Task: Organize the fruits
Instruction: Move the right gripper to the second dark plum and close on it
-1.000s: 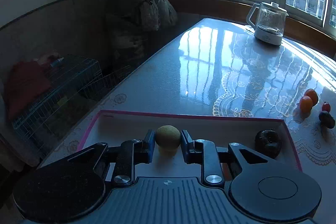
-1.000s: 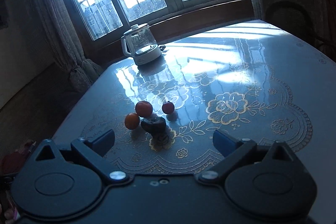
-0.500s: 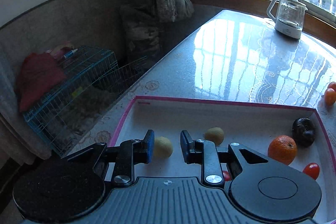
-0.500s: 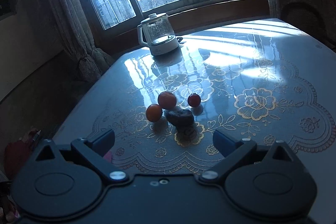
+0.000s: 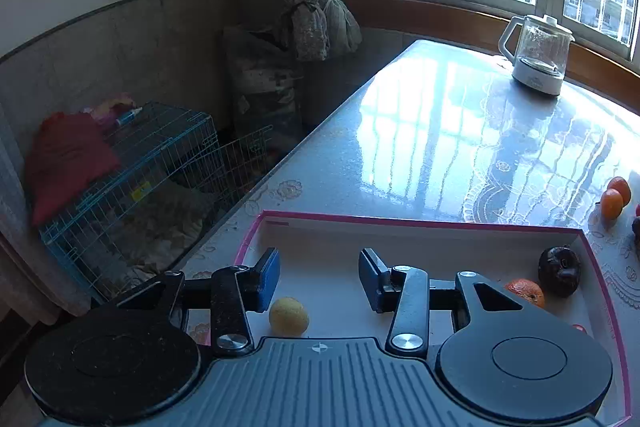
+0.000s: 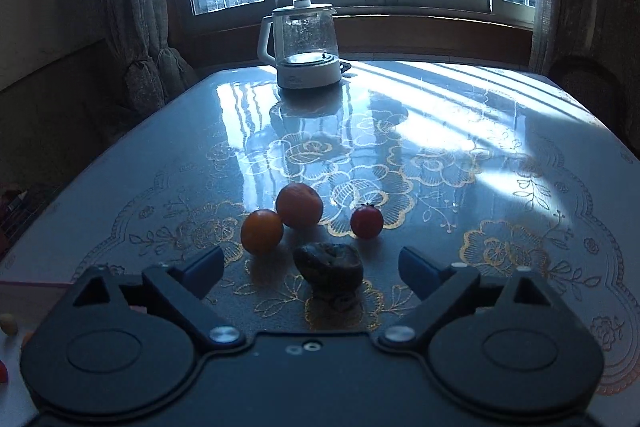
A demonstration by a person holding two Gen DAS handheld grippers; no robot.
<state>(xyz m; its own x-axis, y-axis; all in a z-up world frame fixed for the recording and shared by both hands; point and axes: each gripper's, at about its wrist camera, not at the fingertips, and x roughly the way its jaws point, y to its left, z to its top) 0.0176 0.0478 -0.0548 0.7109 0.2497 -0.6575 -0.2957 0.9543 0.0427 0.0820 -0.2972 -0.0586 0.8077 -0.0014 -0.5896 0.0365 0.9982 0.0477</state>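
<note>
In the left wrist view my left gripper [image 5: 319,277] is open above a pink-rimmed white tray [image 5: 420,223]. A yellow fruit [image 5: 288,316] lies in the tray below the left finger, free of it. A dark wrinkled fruit [image 5: 559,275] and an orange [image 5: 525,291] lie at the tray's right. In the right wrist view my right gripper [image 6: 311,269] is open and empty, with a dark wrinkled fruit [image 6: 329,265] between its fingers on the table. Two oranges [image 6: 262,231] [image 6: 299,205] and a small red fruit [image 6: 366,221] lie just beyond.
A glass kettle [image 6: 303,45] stands at the table's far end by the window; it also shows in the left wrist view [image 5: 537,54]. A blue wire cage [image 5: 132,179] stands on the floor left of the table edge [image 5: 280,163]. The tray's rim [image 6: 36,283] shows at the right wrist view's left edge.
My left gripper opened and let go of the yellow fruit, which now lies in the tray, and the gripper pulled back. My right gripper moved closer to the loose fruits, with the dark fruit now between its fingers.
</note>
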